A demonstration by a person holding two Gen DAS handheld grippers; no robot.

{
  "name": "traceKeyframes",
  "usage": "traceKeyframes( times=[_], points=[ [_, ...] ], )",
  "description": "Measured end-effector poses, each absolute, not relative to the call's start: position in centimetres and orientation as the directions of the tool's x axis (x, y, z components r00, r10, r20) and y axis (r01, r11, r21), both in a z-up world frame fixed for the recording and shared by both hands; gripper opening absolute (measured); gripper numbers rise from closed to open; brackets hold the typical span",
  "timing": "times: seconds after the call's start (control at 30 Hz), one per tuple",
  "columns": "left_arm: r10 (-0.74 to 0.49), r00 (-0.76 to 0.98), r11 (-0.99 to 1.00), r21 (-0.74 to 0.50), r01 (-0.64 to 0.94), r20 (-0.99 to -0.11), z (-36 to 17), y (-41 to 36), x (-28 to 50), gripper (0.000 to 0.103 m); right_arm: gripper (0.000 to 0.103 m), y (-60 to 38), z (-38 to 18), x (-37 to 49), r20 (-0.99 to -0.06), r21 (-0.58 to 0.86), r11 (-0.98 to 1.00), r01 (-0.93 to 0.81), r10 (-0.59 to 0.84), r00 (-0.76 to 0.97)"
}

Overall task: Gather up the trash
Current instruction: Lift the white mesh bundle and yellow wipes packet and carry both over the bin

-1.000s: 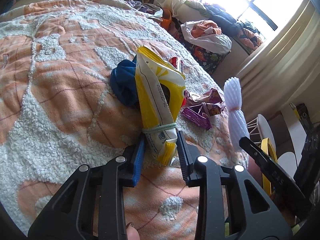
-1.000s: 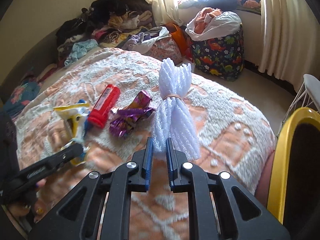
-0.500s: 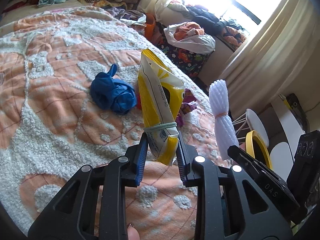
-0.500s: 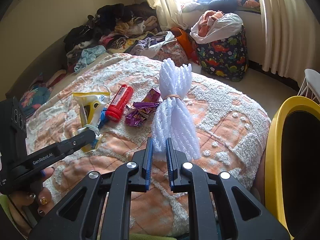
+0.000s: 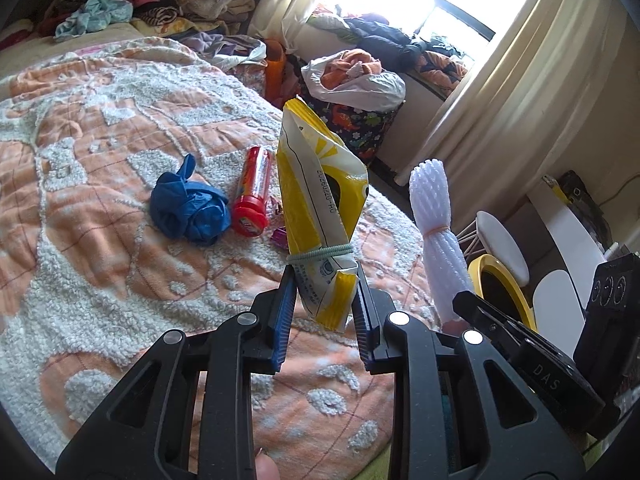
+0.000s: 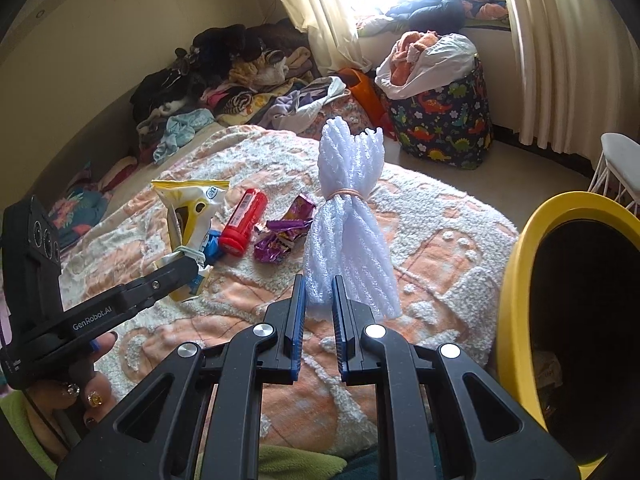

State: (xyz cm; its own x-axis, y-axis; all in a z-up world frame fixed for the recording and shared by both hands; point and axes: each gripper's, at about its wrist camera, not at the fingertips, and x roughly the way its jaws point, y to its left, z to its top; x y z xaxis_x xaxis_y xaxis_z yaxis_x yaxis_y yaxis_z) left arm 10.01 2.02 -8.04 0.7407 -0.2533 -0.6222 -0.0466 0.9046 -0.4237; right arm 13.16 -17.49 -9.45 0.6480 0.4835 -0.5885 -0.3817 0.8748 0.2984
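Left gripper (image 5: 324,300) grasping the yellow and white snack bag (image 5: 320,208) upright above the orange and white fluffy blanket (image 5: 100,240), right gripper (image 6: 318,312) clenched on the white foam net bundle (image 6: 348,220), yellow round bin (image 6: 520,280) just beside, red plastic tube (image 6: 244,222) and purple foil wrappers (image 6: 280,236) lying on the blanket.

Both grippers (image 5: 324,312) (image 6: 318,316) clamped, raised

A bed (image 5: 100,128) covered by an orange and white tufted blanket (image 6: 440,240) carries the things. On the blanket lie a crumpled blue bag (image 5: 188,210), just beside it a red tube (image 5: 253,196), and next to that some purple wrappers (image 6: 280,238). Heaped clothes (image 6: 224,80) lie at its far end
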Motion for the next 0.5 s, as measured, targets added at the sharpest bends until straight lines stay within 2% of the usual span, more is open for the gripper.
traceKeyframes(
  times=[0.5],
  points=[
    [-0.291, 0.746, 0.922, -0.383, 0.052, -0.599, -6.4, -1.3, 9.4, 0.02, 0.013, -21.1, -7.7, 11.4, -0.554, 0.302, 0.891, -0.339, 0.453, 0.698]
  ],
)
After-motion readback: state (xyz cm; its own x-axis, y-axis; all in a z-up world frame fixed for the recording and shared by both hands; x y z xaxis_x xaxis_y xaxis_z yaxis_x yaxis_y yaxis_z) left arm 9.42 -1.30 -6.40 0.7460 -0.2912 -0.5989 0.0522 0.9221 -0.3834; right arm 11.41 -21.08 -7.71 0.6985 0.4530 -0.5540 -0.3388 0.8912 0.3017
